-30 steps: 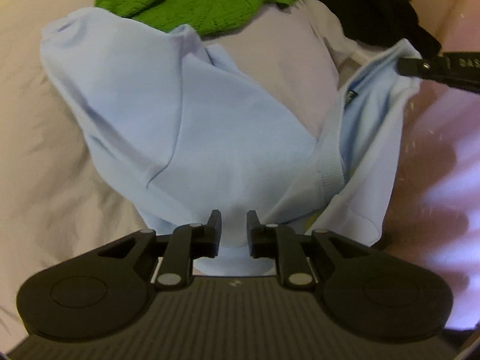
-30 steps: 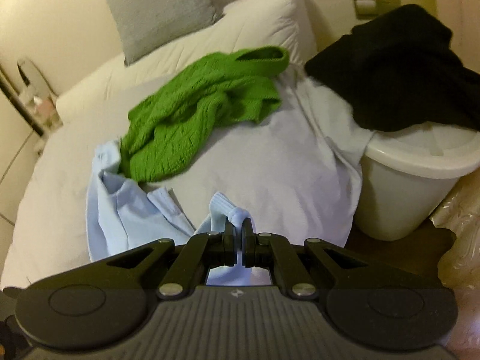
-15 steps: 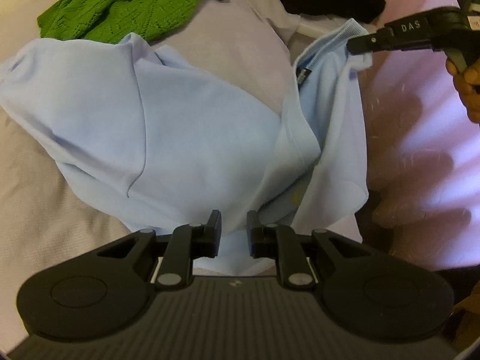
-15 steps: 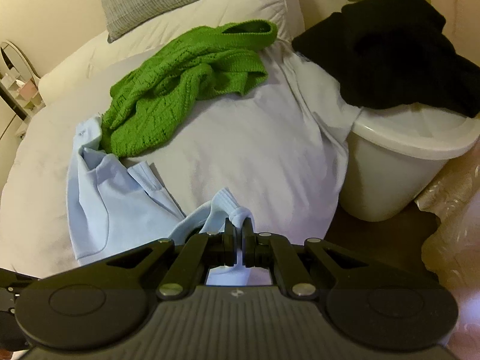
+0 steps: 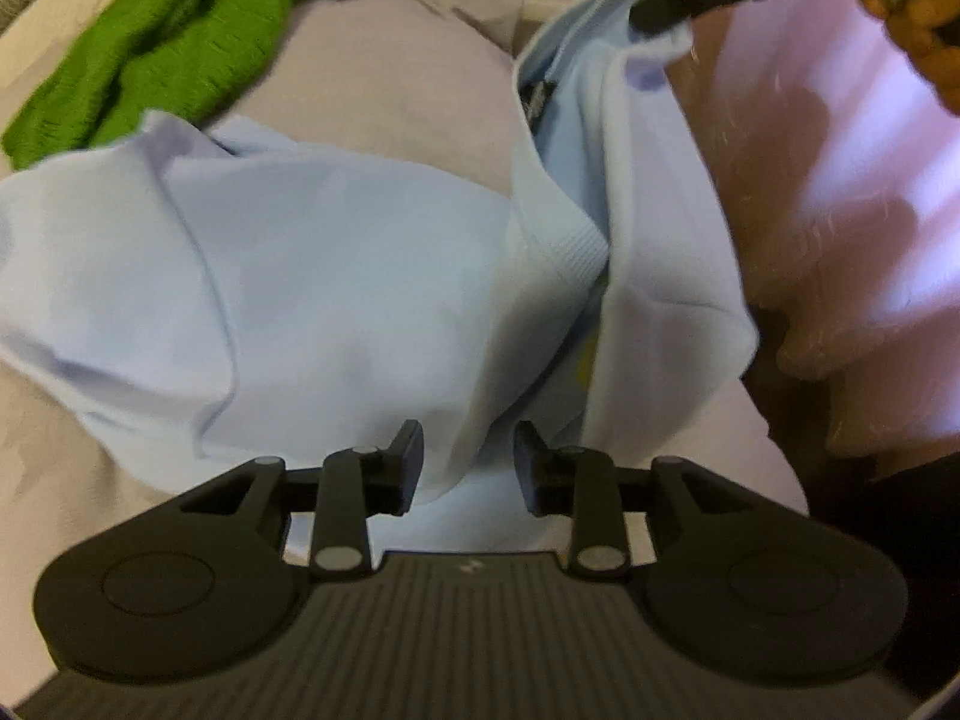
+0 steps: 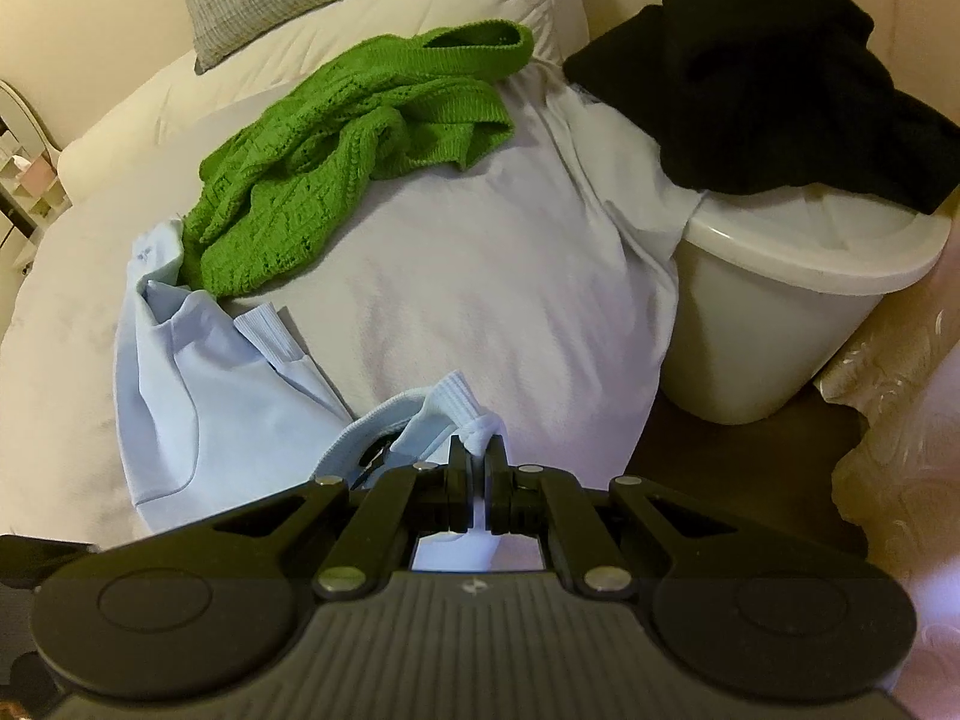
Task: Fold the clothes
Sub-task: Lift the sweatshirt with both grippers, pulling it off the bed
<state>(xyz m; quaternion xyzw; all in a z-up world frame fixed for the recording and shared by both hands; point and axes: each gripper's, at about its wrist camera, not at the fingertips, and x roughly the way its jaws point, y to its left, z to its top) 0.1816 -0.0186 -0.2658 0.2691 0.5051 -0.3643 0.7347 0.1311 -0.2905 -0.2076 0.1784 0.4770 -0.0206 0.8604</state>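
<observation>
- Far left of the right wrist view, the light blue shirt [image 6: 198,384] lay bunched on the bed [image 6: 456,276], its upper edge tucked under the green knit sweater [image 6: 336,156] at centre-left.
- In the left wrist view that same shirt filled the middle of the frame, a ribbed cuff or collar band showing right of centre.
- The left gripper [image 5: 468,462] sat low centre there, jaws opening over the cloth. Fabric lay between them, but the pads weren't pressing on it, so I'd call it released.
- To do this bit well, I'd say it needed to drop onto one clean hem edge, not a wad of layers, before clamping.
- Centre of the right wrist view: the right gripper [image 6: 477,462] was clenched tight on a ribbed edge of the shirt, lifting it a little.
- Best bet, I reckon: keep that corner steady and taut so the other side can be spread flat.
- Right side: a black garment [image 6: 774,72] draped over a white laundry basket [image 6: 780,324], well clear of the fold.
</observation>
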